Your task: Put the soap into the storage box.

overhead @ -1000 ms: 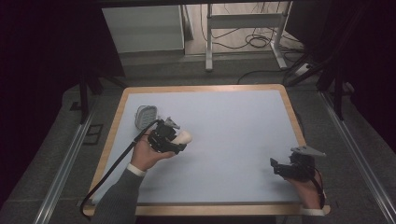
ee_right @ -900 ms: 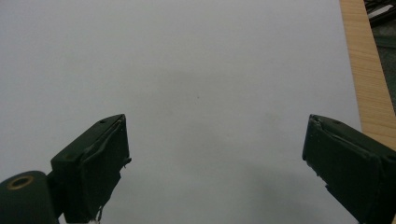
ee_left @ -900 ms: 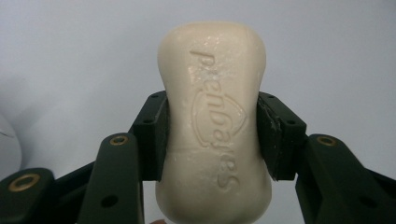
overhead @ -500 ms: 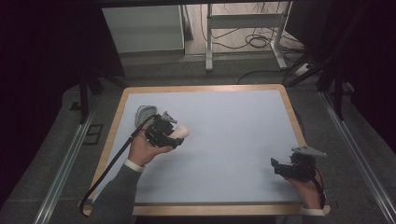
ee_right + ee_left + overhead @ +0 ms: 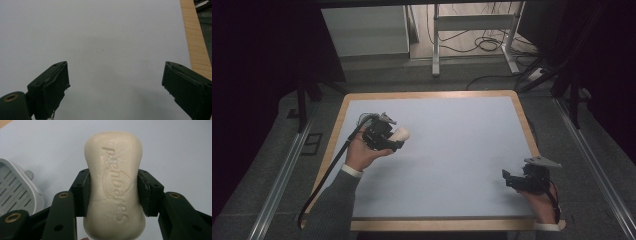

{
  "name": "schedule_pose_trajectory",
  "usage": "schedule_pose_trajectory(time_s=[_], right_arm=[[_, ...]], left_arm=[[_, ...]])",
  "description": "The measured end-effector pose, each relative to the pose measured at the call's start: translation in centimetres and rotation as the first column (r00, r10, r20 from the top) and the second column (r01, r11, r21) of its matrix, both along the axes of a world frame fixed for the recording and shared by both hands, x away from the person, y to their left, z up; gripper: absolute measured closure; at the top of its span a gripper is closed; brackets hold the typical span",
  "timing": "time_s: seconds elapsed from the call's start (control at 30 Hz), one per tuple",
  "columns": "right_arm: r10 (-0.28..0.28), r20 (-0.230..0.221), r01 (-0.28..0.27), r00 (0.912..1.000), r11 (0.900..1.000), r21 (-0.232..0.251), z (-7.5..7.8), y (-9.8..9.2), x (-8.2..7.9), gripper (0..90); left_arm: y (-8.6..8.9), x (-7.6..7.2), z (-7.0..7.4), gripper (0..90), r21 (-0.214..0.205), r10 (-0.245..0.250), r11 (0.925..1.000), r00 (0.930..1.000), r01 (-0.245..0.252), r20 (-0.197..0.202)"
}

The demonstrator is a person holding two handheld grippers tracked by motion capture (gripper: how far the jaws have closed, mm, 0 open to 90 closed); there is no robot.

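A cream bar of soap (image 5: 113, 170) with raised lettering is clamped across its middle by my left gripper (image 5: 113, 192), whose two pads press its sides. In the high view the left gripper (image 5: 398, 136) is held above the left part of the table, with the soap (image 5: 402, 133) sticking out to the right. A grey slotted soap dish (image 5: 15, 190) lies on the mat just left of the soap in the left gripper view. My right gripper (image 5: 507, 177) rests near the table's front right corner. Its jaws stand wide apart over bare mat in the right gripper view (image 5: 115, 87).
The table is a pale blue-grey mat inside a wooden rim (image 5: 427, 94). The wooden edge (image 5: 192, 37) runs close to the right gripper's right side. A black cable (image 5: 329, 170) trails from the left gripper over the table's left edge. Beyond the table are a metal frame and floor cables (image 5: 482, 45).
The left hand has carried the soap a little farther away and to the left, so that it now covers the soap dish in the high view. The right gripper has stayed put.
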State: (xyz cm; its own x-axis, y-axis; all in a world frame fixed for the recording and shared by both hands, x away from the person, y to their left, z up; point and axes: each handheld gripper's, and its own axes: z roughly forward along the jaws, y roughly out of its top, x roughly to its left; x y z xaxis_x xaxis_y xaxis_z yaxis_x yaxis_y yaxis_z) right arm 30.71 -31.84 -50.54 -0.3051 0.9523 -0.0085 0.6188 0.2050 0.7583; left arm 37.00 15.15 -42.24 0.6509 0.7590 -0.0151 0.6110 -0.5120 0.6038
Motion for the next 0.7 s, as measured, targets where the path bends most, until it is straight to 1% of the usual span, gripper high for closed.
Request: schedule_pose_trajectory(time_s=[0.23,0.3,0.7], right_arm=[[-0.005,0.000,0.005,1.0000,1.0000,0.001,0.0,-0.1,0.0,7.1],[-0.004,-0.002,0.004,1.0000,1.0000,0.002,0.0,-0.1,0.0,7.1],[-0.005,-0.001,0.005,1.0000,1.0000,0.003,0.0,-0.2,0.0,7.1]], left_arm=[[0.2,0.5,0.4,49.6,0.004,0.006,1.0000,1.0000,-0.006,0.003],[0.4,0.8,0.5,49.5,-0.001,0.014,0.9999,0.9998,-0.014,0.011],[1.1,1.7,0.6,49.5,0.001,0.037,0.9993,0.9993,-0.037,0.007]])
